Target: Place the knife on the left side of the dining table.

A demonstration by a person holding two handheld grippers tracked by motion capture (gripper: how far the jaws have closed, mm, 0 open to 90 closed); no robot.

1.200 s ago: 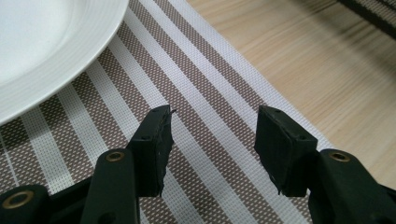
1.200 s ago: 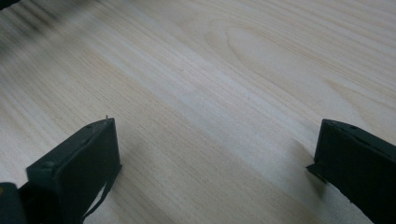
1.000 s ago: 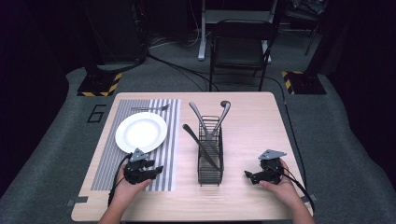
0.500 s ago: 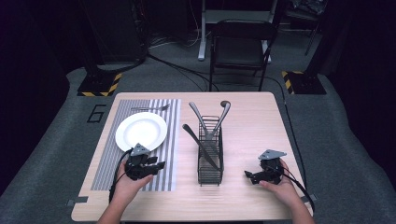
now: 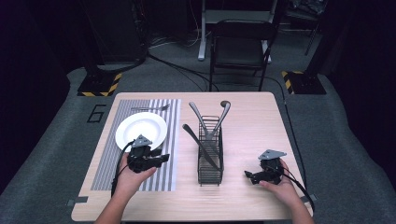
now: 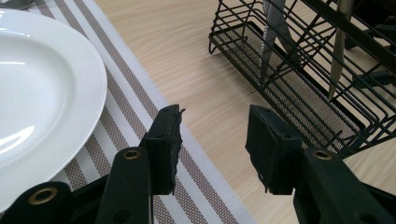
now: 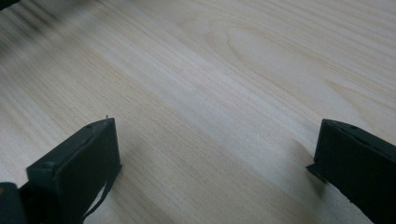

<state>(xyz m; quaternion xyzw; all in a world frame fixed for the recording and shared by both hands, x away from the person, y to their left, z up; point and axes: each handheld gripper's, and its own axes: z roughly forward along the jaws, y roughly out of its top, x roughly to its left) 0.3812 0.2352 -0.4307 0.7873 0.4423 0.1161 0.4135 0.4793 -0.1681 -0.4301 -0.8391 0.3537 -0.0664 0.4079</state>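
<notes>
light wood table stood on grey carpet. striped placemat lay on its left half, running near to far. black wire caddy stood at centre, just right of the mat. right half was bare wood.

The table is pale matt wood with visible grain. Left of the black wire-metal basket, a striped woven cloth mat bears a glossy white ceramic plate. The cutlery inside the basket looks like polished metal.
</notes>
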